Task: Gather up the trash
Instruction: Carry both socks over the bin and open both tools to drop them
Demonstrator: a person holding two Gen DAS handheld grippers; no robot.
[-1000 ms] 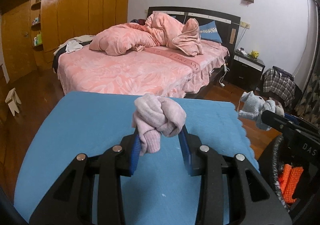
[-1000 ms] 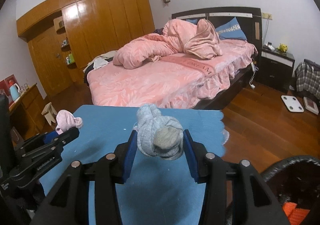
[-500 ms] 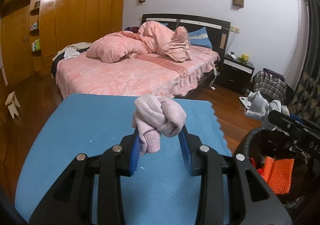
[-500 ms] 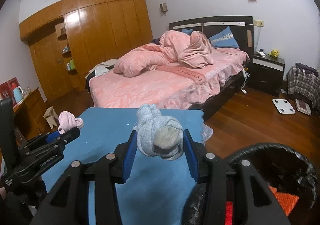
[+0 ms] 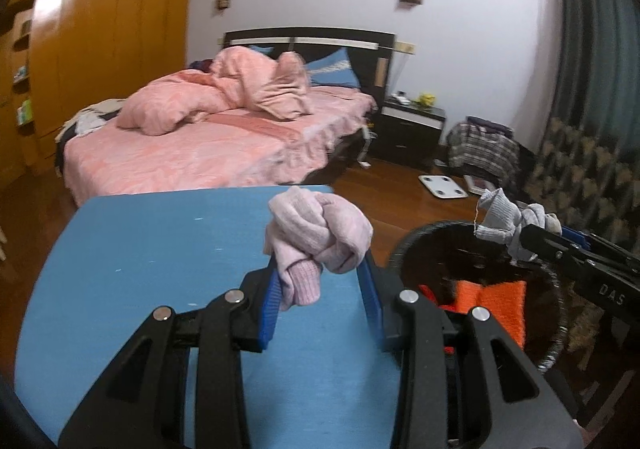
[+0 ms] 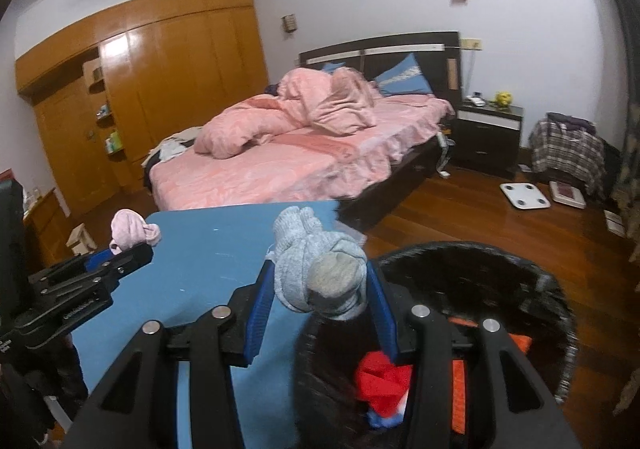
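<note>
Left gripper (image 5: 320, 281) pinches a balled pink sock (image 5: 318, 239) between its blue pads (image 5: 269, 299), fingers closed narrow on it, held over the blue mat (image 5: 152, 249) near the mat's right edge. Right gripper (image 6: 318, 289) clamps a balled grey sock (image 6: 320, 269) the same way, blue pads (image 6: 258, 307) tight on both sides, sock sticking up above the tips. From the right wrist view the grey sock sits over the near rim of the black bin (image 6: 472, 253), which is just beside the mat on its right. In the bin: an orange item (image 5: 498, 299), a red item (image 6: 380, 375), and something blue under it, too small to tell what. From the left wrist view the right gripper reaches in from the right with the grey sock above the bin's far rim. From the right wrist view the left gripper is at the left with the pink sock over the mat's left part. Wood floor (image 6: 460, 217) beyond the bin, with a white scale (image 6: 524, 195) on it. Further back, a bed (image 5: 192, 153) with a rumpled pink quilt (image 5: 224, 97) and a blue pillow (image 5: 332, 73). Dark nightstand (image 6: 488, 137) to the bed's right, plaid cloth (image 6: 568, 149) past that. Wood wardrobe (image 6: 160, 89) along the far left wall.
</note>
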